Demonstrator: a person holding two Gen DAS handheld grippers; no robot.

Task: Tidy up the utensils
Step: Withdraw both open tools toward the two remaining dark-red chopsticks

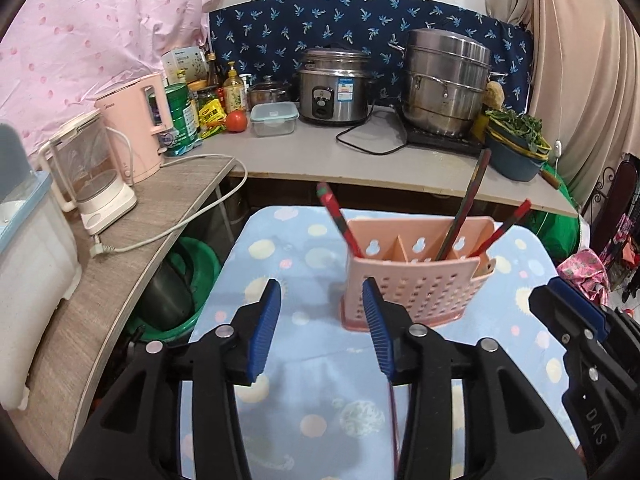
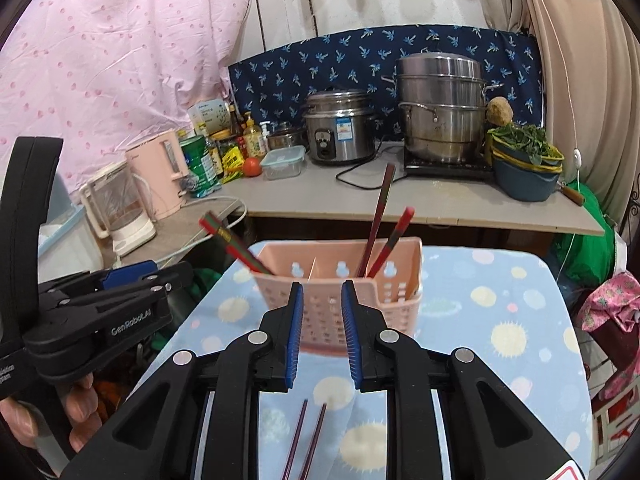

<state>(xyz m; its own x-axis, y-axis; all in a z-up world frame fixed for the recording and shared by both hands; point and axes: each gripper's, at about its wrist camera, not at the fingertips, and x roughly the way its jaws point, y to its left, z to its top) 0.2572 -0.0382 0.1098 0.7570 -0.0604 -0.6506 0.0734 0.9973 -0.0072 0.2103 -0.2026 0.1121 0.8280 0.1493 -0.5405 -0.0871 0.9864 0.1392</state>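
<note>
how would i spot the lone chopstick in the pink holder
On the blue spotted cloth stands a pink holder with divided compartments. The lone chopstick sits in its left end, leaning out to the left, while the other two stand together in the right compartment.

A grey counter (image 1: 304, 152) runs along the back wall, and the steel rice cooker (image 1: 334, 88) sits about in the middle of it. To the cooker's right a tall stacked steamer pot (image 1: 446, 84) stands on a dark hob (image 1: 442, 142), with a blue basin of leafy greens (image 1: 516, 140) further right still. Just left of the cooker is a clear lidded food box (image 1: 274, 119), then a tomato (image 1: 236, 121), then a cluster of bottles and jars (image 1: 212, 92). Further left stand a pink electric kettle (image 1: 136, 132) and a glass kettle (image 1: 90, 176). A black cord (image 1: 372, 138) trails from the cooker across the counter. Behind the cooker hangs navy cloth with a palm print (image 1: 360, 16).
</note>
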